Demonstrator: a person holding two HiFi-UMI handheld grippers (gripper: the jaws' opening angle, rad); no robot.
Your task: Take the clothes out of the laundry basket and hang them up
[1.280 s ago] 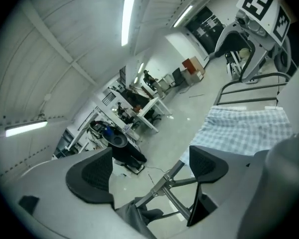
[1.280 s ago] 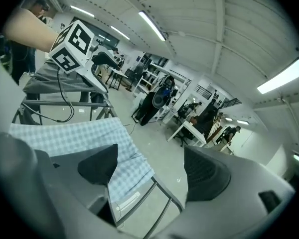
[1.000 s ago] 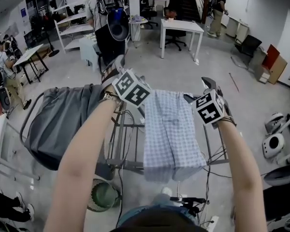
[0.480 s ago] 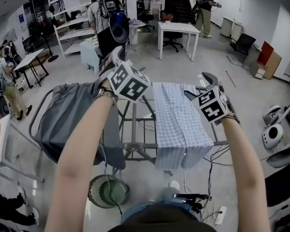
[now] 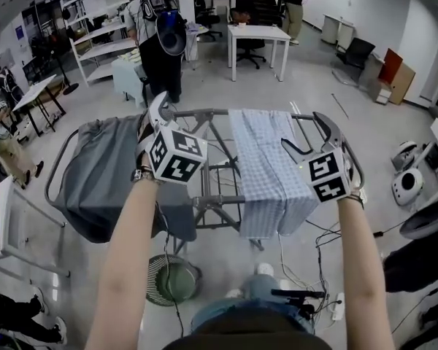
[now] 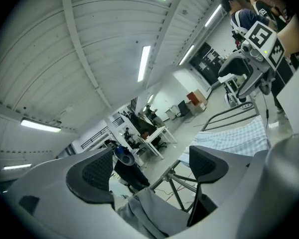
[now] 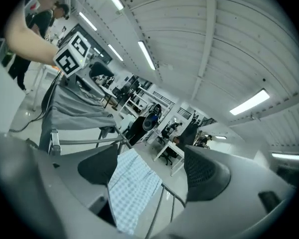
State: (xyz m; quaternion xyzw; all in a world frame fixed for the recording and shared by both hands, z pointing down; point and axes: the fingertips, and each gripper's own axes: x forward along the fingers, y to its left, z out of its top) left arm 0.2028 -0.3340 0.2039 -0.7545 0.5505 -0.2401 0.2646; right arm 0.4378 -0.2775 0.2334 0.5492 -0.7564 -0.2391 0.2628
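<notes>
I hold my left gripper (image 5: 158, 111) with its jaws apart and empty at the inner edge of the grey garment (image 5: 106, 170), which is draped over the left end of the drying rack (image 5: 204, 112); its own view shows that grey cloth low in the gap, clear of both pads. My right gripper (image 5: 306, 133) is also spread wide and holds nothing, just to the right of the blue checked cloth (image 5: 266, 166). That cloth hangs over the rack's top rail, between my two grippers, and neither touches it.
</notes>
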